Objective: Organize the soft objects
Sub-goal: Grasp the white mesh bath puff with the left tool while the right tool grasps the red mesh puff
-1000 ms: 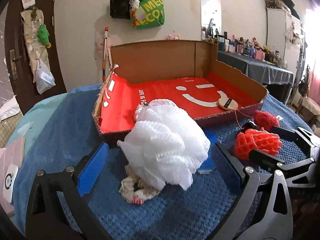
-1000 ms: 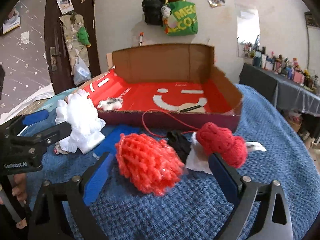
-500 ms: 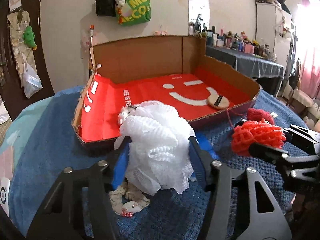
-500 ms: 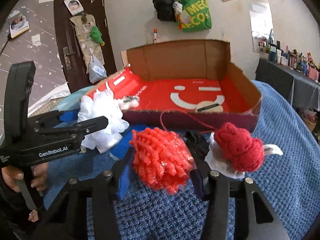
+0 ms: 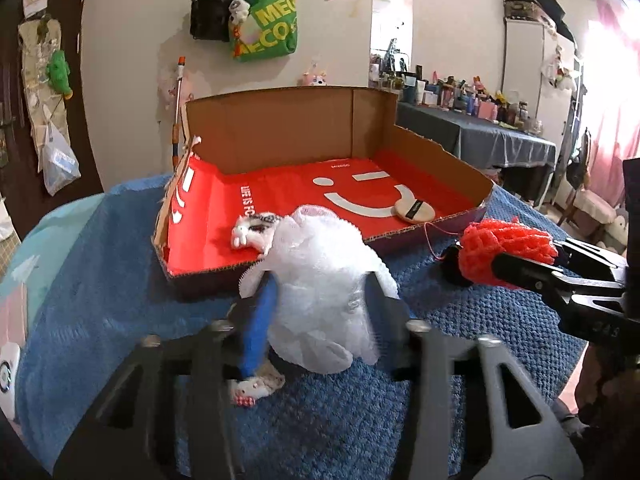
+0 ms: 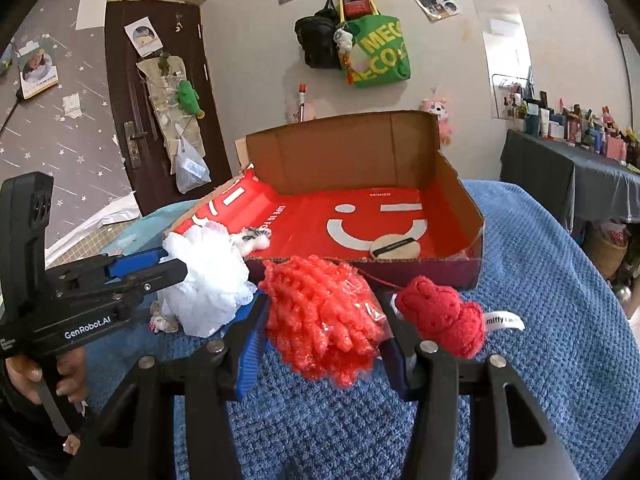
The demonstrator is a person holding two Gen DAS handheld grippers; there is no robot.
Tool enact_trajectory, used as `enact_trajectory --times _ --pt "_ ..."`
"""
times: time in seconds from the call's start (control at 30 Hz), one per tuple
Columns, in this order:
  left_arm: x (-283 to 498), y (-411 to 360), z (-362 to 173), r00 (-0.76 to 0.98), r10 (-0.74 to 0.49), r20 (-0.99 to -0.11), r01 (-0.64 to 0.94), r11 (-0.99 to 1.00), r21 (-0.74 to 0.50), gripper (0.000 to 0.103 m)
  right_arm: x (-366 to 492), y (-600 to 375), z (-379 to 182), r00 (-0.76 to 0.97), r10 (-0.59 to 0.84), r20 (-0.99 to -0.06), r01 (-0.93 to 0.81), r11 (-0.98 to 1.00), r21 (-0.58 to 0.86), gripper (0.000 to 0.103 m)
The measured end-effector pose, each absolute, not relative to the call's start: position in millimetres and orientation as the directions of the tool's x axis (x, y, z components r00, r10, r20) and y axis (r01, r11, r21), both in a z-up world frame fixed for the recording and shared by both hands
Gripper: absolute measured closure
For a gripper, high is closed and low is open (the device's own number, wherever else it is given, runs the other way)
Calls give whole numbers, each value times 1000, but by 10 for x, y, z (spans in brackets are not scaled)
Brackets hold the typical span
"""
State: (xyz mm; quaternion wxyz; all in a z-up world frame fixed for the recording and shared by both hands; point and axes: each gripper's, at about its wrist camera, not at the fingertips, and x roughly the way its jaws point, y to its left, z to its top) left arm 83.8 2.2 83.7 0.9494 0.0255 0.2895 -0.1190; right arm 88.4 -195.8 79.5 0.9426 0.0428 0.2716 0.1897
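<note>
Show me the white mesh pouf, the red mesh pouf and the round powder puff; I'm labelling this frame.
white mesh pouf point(image 5: 320, 276): left wrist view, middle of its bulk.
red mesh pouf point(image 6: 324, 312): right wrist view, centre of its ruffles.
round powder puff point(image 5: 414, 211): left wrist view, on its flat top face.

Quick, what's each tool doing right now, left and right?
Left tool: closed on the white mesh pouf.
Right tool: closed on the red mesh pouf.

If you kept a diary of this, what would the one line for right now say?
left gripper: shut on white pouf | right gripper: shut on red pouf | box: open, ahead
</note>
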Motion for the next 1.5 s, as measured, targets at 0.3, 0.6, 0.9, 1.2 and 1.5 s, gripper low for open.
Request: enact_trajectory --times 0.3,0.6,0.9,1.2,1.5 --pt "910 28 703 799 -168 -577 217 976 16 20 904 -1985 574 732 397 -554 -333 917 219 37" --pt "1183 8 640 774 -176 -608 255 966 45 16 929 -1918 411 710 382 -591 -322 923 209 21" --pt "1270 40 537 734 -177 -655 248 969 17 13 906 -1965 412 725 361 -586 -309 931 192 22" --pt "1347 -28 479 707 -159 -690 248 968 31 23 924 -2008 375 724 347 -597 -303 936 177 43" --pt "1216 25 605 711 -245 -659 270 961 -65 45 808 -1996 568 757 371 -537 -345 926 153 51"
